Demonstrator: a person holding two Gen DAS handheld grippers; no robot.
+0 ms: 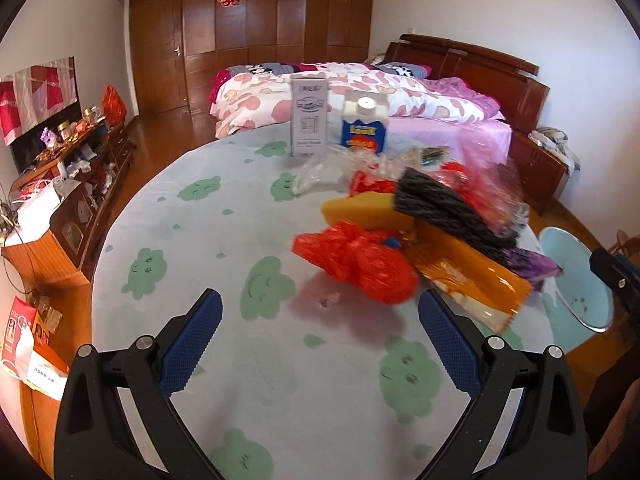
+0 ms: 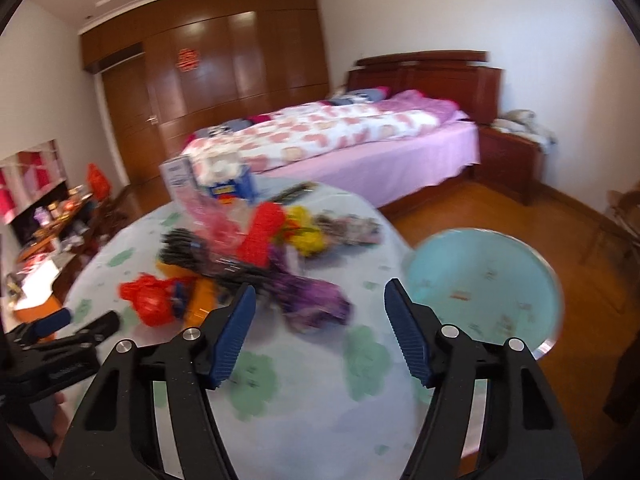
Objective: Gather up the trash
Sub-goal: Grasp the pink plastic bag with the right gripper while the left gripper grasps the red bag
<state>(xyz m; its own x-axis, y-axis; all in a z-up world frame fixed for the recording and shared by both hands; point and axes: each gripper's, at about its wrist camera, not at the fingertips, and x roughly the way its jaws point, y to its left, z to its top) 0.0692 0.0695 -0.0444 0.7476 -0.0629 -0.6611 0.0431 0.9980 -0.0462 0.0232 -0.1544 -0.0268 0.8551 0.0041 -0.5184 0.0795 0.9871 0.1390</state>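
A heap of wrappers lies on the round table (image 1: 224, 240). In the left wrist view a crumpled red bag (image 1: 360, 260) is nearest, with an orange packet (image 1: 476, 280) and a dark ribbed packet (image 1: 448, 208) beyond it. My left gripper (image 1: 320, 312) is open just short of the red bag, nothing between its fingers. In the blurred right wrist view my right gripper (image 2: 320, 300) is open above the cloth, with a purple wrapper (image 2: 312, 300) just beyond its tips and the red bag (image 2: 152, 300) to the left. A pale blue bin (image 2: 484, 280) stands off the table's right edge.
A white carton (image 1: 309, 116) and a blue capped carton (image 1: 364, 128) stand at the table's far side. A bed (image 1: 360, 92) lies behind, a cluttered sideboard (image 1: 68, 184) to the left. The left gripper (image 2: 80, 328) and a hand appear low left in the right wrist view.
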